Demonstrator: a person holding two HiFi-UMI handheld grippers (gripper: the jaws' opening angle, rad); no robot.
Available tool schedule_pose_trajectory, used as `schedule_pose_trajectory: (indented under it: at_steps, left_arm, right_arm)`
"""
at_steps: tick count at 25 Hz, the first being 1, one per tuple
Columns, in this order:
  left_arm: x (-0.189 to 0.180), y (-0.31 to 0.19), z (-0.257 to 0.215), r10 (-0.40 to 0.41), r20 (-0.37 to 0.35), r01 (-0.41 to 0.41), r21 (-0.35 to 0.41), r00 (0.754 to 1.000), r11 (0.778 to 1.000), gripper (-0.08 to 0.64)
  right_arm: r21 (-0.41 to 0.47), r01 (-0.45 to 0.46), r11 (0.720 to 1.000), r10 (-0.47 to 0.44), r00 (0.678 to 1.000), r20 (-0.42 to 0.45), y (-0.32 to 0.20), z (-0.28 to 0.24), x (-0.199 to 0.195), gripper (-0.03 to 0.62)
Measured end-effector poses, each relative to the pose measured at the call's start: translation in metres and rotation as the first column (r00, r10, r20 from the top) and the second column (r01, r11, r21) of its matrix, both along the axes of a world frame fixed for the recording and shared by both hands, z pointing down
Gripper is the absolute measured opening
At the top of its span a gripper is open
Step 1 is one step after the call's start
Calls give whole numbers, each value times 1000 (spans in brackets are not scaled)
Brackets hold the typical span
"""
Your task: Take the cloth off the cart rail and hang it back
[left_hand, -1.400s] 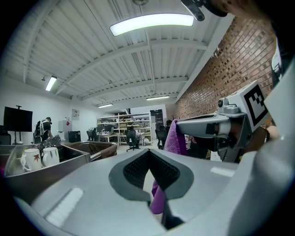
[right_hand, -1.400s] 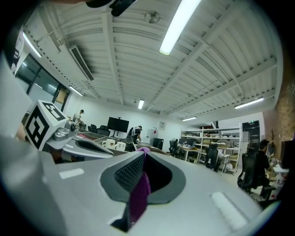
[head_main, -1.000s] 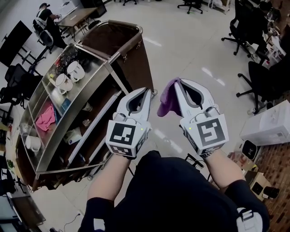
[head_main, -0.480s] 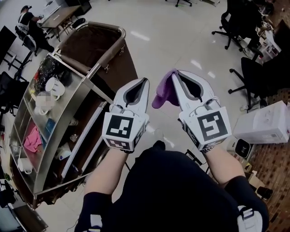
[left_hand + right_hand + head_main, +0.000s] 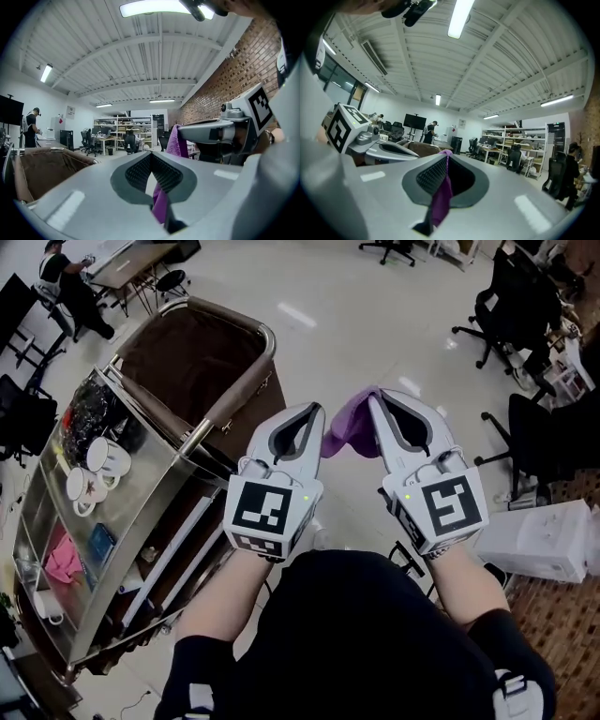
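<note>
A purple cloth (image 5: 349, 427) hangs between the two raised gripper tips. My right gripper (image 5: 375, 397) is shut on its top edge; in the right gripper view the cloth (image 5: 442, 201) runs from the closed tips (image 5: 446, 155) down through the jaw opening. My left gripper (image 5: 317, 409) has its tips together right beside the cloth, which hangs from the right jaws (image 5: 176, 140). A purple strip also shows through the left jaw opening; I cannot tell whether it is pinched there. The steel cart (image 5: 141, 521) with its rail (image 5: 225, 413) stands at the left, below both grippers.
A brown bag (image 5: 192, 357) hangs at the cart's far end. Cups (image 5: 94, 470) and a pink rag (image 5: 61, 559) lie on its shelves. Office chairs (image 5: 511, 310) stand at the right, a white box (image 5: 544, 540) lies on the floor, and a person (image 5: 66, 277) sits at a desk.
The two grippers have drawn closer together, so the left tip now sits against the cloth. The right gripper's grip on the cloth is unchanged.
</note>
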State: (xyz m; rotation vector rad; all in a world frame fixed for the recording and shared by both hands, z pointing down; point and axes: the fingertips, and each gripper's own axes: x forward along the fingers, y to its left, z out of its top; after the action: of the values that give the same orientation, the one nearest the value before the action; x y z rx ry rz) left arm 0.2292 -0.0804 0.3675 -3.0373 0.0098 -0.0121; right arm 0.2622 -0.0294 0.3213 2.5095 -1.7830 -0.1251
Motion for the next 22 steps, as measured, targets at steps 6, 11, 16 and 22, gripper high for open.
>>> schedule_pose_trajectory:
  at_steps: [6, 11, 16, 22]
  left_arm:
    - [20, -26, -6, -48, -5, 48, 24, 999, 999, -5]
    - [45, -39, -7, -110, 6, 109, 35, 994, 993, -5]
    - [81, -45, -12, -195, 1, 195, 48, 981, 980, -5]
    - [135, -41, -18, -311, 6, 310, 62, 950, 949, -5]
  right_arm:
    - [28, 82, 996, -81, 997, -9, -34, -2, 23, 8]
    - [27, 130, 991, -131, 991, 13, -50, -4, 53, 8]
    - [55, 225, 973, -226, 974, 6, -58, -9, 92, 8]
    - [83, 365, 927, -366, 931, -8, -62, -14, 145, 8]
